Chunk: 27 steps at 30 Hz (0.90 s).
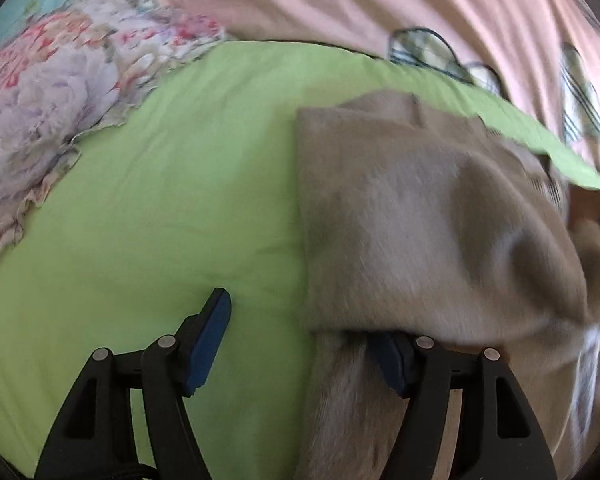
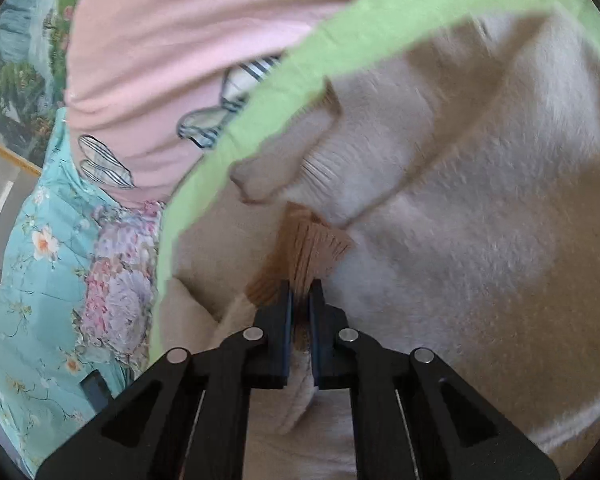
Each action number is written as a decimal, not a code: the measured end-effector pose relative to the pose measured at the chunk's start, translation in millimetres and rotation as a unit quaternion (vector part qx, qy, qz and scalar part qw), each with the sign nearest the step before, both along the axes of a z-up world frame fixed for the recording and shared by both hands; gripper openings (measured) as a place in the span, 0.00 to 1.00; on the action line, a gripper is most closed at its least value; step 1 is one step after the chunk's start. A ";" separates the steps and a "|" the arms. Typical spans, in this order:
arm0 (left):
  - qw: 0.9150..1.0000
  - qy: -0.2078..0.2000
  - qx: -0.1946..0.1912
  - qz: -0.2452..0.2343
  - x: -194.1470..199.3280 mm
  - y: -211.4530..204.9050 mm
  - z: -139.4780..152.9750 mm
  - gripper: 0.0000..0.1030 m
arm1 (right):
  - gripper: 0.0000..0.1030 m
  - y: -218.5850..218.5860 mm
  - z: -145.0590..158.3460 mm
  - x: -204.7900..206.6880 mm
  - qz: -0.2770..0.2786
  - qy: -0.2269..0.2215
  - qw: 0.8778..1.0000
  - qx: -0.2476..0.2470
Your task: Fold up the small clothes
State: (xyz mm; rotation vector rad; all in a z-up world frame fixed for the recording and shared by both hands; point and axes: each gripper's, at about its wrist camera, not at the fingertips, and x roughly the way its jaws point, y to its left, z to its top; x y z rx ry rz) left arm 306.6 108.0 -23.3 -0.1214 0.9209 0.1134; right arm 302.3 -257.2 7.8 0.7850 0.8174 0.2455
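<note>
Green sheet [image 1: 148, 208] over bed, pink cover [image 1: 380, 4] behind. Beige fleece garment [image 1: 420, 208] spread on sheet, rt side of L view. L gripper [image 1: 300, 344] jaws apart, garment edge draped over one finger. R gripper [image 2: 300, 300] clamped on orange ribbed cuff [image 2: 312, 244].

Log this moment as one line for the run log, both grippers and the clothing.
left gripper: open, one finger under beige garment | right gripper: shut on ribbed cuff | surface: green sheet

garment [image 1: 420, 208]: beige, tan ribbed cuff [image 2: 316, 240] | sheet [image 1: 160, 200]: lime green | blanket [image 1: 380, 0]: pink, striped hearts
</note>
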 end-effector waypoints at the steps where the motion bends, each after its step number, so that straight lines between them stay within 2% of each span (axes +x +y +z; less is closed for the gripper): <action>1: 1.000 -0.005 -0.007 0.015 0.1 2.2 1.6 0.65 | 0.08 -4.2 13.7 -7.7 -0.007 -0.025 1.000 -0.002; 3: 0.999 -0.013 -0.008 0.031 -3.2 1.7 2.9 0.65 | 0.08 -26.2 42.8 -34.2 -0.041 -0.087 0.995 -0.002; 5: 0.999 -0.020 -0.016 0.034 -7.3 0.6 5.3 0.66 | 0.08 -50.7 51.8 -54.5 -0.085 -0.109 0.990 0.001; 7: 0.999 -0.024 -0.019 0.040 -13.2 -2.1 6.8 0.65 | 0.08 -73.1 37.3 -66.9 -0.114 -0.082 0.990 -0.003; 10: 0.998 -0.024 -0.006 0.053 -18.6 -7.9 7.2 0.65 | 0.08 -79.0 5.5 -71.3 -0.108 -0.033 0.994 -0.001; 13: 0.998 -0.020 -0.021 0.061 -20.3 -1.6 6.1 0.65 | 0.08 -75.7 -20.8 -72.6 -0.102 0.008 0.995 -0.011; 16: 0.998 -0.016 -0.029 0.058 -21.6 0.7 4.5 0.65 | 0.08 -76.1 -14.7 -76.4 -0.111 -0.006 0.994 -0.020; 19: 0.998 -0.011 -0.025 0.050 -23.2 -2.8 2.3 0.65 | 0.08 -70.3 0.9 -83.3 -0.116 -0.030 0.990 -0.073; 23: 0.998 -0.008 -0.029 0.048 -23.3 -2.6 0.9 0.65 | 0.08 -73.9 -20.5 -79.6 -0.116 0.024 0.988 -0.096; 27: 0.998 0.000 -0.047 0.043 -23.0 1.5 0.1 0.66 | 0.08 -76.4 -21.4 -80.8 -0.119 0.020 0.988 -0.093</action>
